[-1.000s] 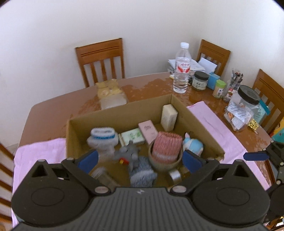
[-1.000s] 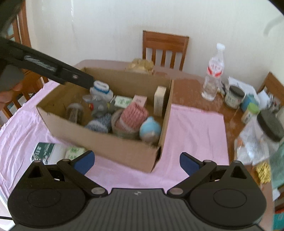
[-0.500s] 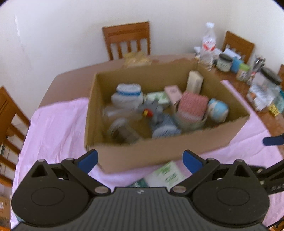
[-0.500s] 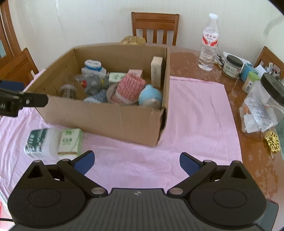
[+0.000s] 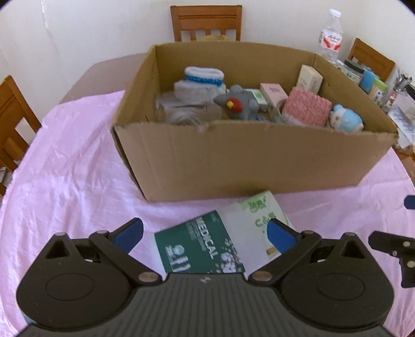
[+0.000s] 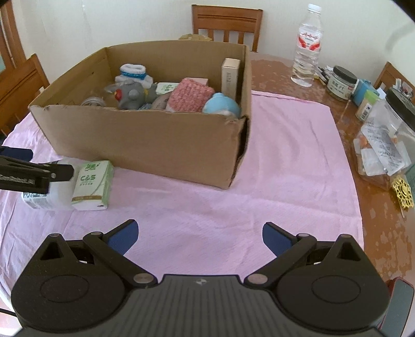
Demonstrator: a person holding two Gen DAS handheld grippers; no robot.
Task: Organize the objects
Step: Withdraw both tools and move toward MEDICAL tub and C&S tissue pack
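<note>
Grippers (image 5: 205, 233) (image 6: 198, 234) gape empty; cardboard box (image 6: 145, 140) stands behind tissue pack (image 6: 92, 185).

The left gripper (image 5: 205, 233) hangs low with its jaws spread wide, nothing between the blue pads (image 5: 278, 234). The right gripper (image 6: 198, 237) is held level beside it, jaws equally wide and empty. One left finger shows at the right view's left edge.

Plain white walls (image 6: 103, 23) enclose a brown wooden table (image 6: 272, 70) draped with a pink cloth (image 6: 285, 155), with slatted wooden chairs (image 6: 227, 23) around it in daylight.
</note>
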